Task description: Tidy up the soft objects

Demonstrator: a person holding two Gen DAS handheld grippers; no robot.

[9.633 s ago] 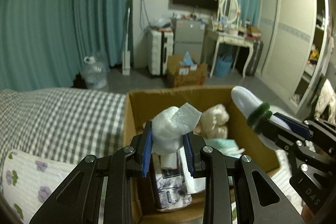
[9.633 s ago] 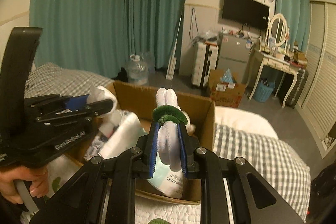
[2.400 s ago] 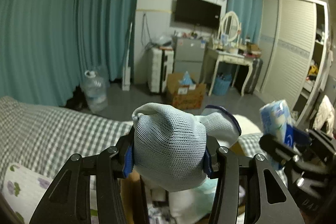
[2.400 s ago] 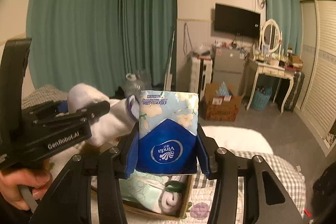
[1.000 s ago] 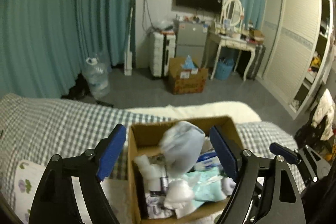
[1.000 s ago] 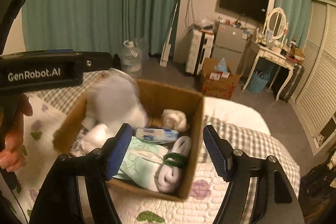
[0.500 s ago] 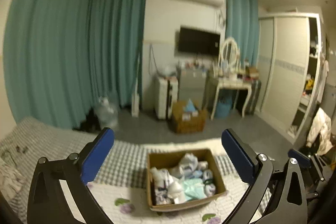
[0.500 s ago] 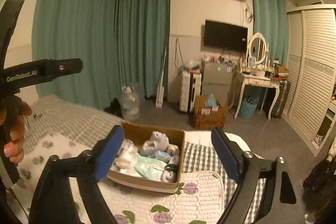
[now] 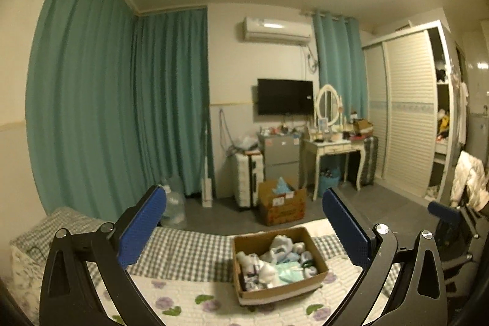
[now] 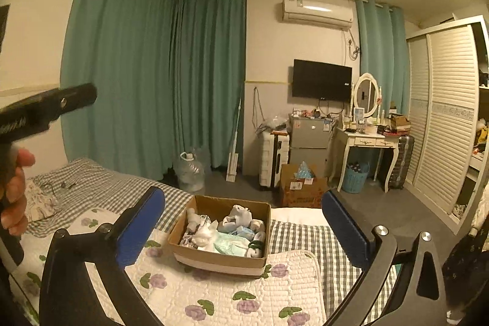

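An open cardboard box sits on the bed, filled with several soft things: white and grey socks, a pale green tissue pack and a white roll with a green band. My left gripper is wide open and empty, held high and far back from the box. My right gripper is also wide open and empty, high above the bed. The left gripper's body shows at the left of the right wrist view.
The bed has a floral quilt and a grey checked sheet. Beyond it are a water jug, a suitcase, a floor box, a dressing table, a wardrobe and teal curtains.
Both grippers let go of their loads, the grey sock and the tissue pack, into the box. Both opened wide and have pulled up and back, so the box looks small and far.
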